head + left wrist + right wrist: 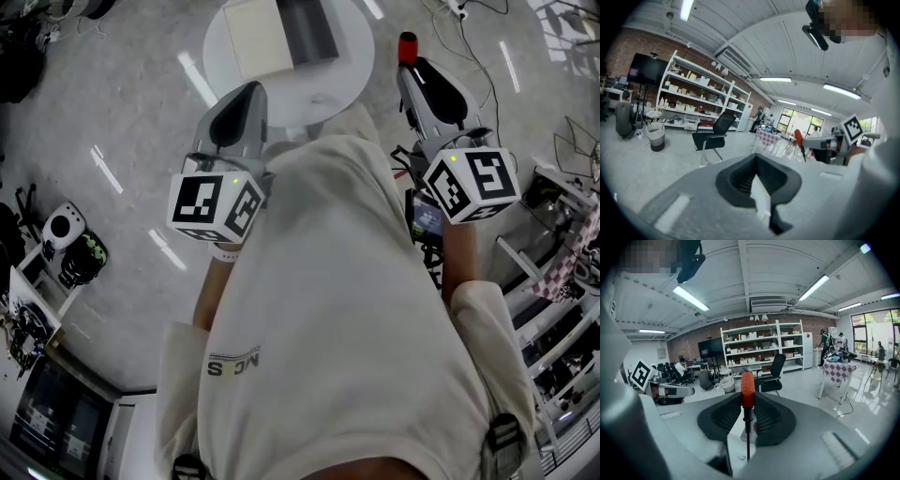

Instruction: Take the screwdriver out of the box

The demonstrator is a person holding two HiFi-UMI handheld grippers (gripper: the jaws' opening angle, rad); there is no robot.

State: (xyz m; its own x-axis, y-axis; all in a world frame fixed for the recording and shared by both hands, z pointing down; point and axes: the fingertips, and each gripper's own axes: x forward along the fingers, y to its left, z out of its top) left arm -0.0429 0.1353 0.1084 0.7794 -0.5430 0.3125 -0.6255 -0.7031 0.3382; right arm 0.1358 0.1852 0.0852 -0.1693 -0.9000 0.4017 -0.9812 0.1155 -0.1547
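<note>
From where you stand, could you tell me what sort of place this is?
Probably an open workshop or lab in a converted industrial hall: white shelving stocked with boxes stands against a brick wall, with an office chair on the bare polished floor.

Bright, even light pouring down from the long white ceiling tube lamps (691, 298), and daylight blowing out the tall windows on the far wall (875, 326). On the head view, lamp glare streaks across the glossy pale grey floor (122, 112); shadows are soft. Both gripper views bend hard at the edges, corners gone black. Up close, the grey left gripper (757, 158) smears out of focus; the red-handled black-shafted screwdriver (747, 390) reads fairly sharp.
</note>
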